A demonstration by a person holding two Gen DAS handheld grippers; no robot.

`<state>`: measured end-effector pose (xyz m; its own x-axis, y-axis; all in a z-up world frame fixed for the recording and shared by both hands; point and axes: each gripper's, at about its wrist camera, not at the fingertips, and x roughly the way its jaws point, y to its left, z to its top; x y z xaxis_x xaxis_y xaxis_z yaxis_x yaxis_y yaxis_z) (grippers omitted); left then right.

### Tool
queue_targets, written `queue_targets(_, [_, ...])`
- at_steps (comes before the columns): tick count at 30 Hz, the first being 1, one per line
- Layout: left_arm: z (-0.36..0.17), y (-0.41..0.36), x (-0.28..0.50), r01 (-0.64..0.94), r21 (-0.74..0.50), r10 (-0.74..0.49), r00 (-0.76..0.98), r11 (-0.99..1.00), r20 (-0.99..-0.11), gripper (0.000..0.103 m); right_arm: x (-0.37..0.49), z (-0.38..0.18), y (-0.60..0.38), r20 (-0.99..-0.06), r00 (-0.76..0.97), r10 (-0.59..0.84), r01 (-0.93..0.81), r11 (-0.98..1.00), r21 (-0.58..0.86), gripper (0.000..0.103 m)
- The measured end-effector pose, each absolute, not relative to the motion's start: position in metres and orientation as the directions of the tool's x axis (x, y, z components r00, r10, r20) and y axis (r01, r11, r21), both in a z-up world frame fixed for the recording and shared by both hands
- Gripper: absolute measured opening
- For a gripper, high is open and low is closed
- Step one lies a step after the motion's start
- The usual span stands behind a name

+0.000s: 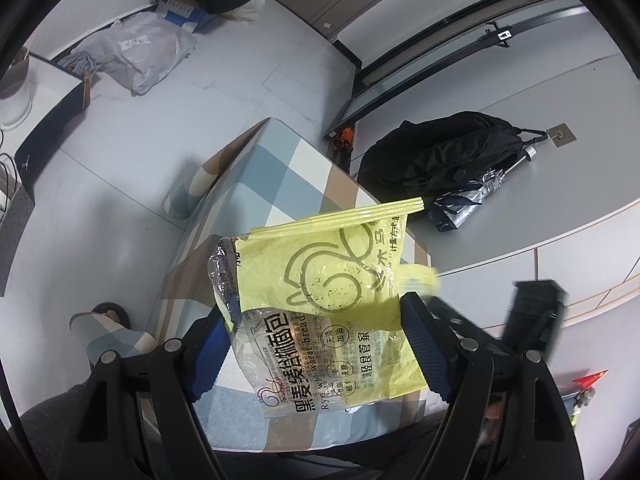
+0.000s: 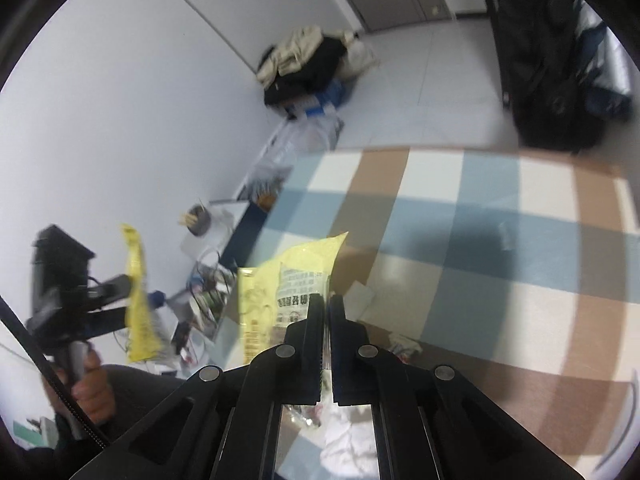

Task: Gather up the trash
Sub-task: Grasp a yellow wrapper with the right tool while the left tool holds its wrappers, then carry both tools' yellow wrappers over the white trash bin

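Partly hidden: yellow bread bag (image 1: 320, 300) hangs over checked cloth (image 1: 280, 168), w/ left gripper (image 1: 320, 356) spread wide around it, pads at its sides. Right gripper (image 2: 326, 312) shut; blur hides whether it pinches bag's edge.

Both wrist views angled down, close, sharing checkered cloth (image 1: 280, 168), right perhaps blurred

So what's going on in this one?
A person is collecting trash over a blue, brown and white checked tablecloth, a hand-held gripper in each hand. The left hand-held gripper stands wide with a yellow and clear plastic bread bag between its blue pads. The right hand-held gripper is shut at the edge of that bag; whether it pinches the film cannot be told. More wrappers lie below it.
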<state>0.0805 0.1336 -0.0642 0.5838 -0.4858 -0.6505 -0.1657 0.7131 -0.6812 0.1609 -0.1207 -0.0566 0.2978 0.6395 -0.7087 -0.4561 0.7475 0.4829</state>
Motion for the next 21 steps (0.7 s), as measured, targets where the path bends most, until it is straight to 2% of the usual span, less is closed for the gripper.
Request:
queue_targets(7, [-0.046,0.109,0.082,-0.134,-0.614,-0.408,0.636,0.778,-0.655,0.078,0.130,-0.007,-0.175,-0.616,0.432,0.659,-0.440,0.750,0.493,0.003])
queue_targets(10, [-0.035,0.094,0.081,-0.136,-0.548,-0.340,0.654,0.826,-0.676,0.078,0.112,0.014,-0.202,-0.579,0.489,0.653,-0.438,0.757,0.485,0.003])
queue_targets(15, [-0.008,0.051,0.078,-0.082,-0.470,-0.301,0.668,0.879,-0.680,0.078,0.080,0.043,-0.257,-0.502,0.565,0.655,-0.430,0.753,0.499,0.003])
queue_targets(21, [0.017,-0.016,0.074,0.034,-0.414,-0.328,0.671,0.910,-0.665,0.078,0.047,0.063,-0.324,-0.480,0.663,0.575,-0.348,0.804,0.482,0.003])
